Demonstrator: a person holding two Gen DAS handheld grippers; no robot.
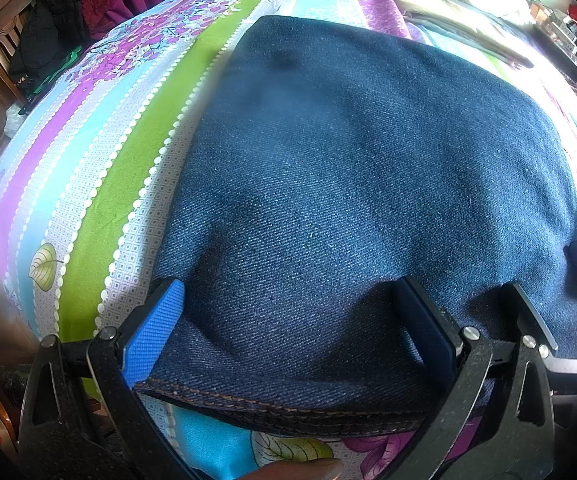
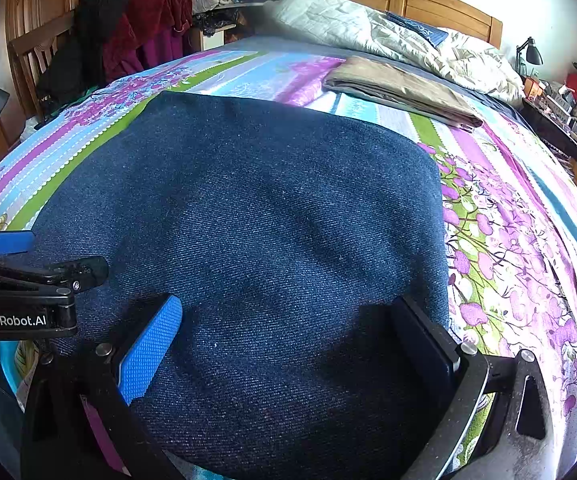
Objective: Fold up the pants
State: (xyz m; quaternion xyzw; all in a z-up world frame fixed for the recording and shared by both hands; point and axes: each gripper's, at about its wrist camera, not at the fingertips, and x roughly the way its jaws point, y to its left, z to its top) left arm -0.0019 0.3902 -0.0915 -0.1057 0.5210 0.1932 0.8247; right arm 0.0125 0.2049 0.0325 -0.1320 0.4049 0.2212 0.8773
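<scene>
Both your tongs, left (image 1: 300,320) and right (image 2: 288,344), gape wide around the jeans (image 2: 248,220) gripping nothing, so shoving forward could rumple that fold.

Floral striped bedsheet (image 2: 508,208); folded tan cloth (image 2: 400,88), white quilt (image 2: 368,28), possibly desk lamp (image 2: 530,54).

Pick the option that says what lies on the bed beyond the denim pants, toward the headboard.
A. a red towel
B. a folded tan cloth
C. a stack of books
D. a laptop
B: the right wrist view shows a folded tan cloth lying flat on the striped bedsheet past the far edge of the pants, in front of the rumpled white quilt.
</scene>
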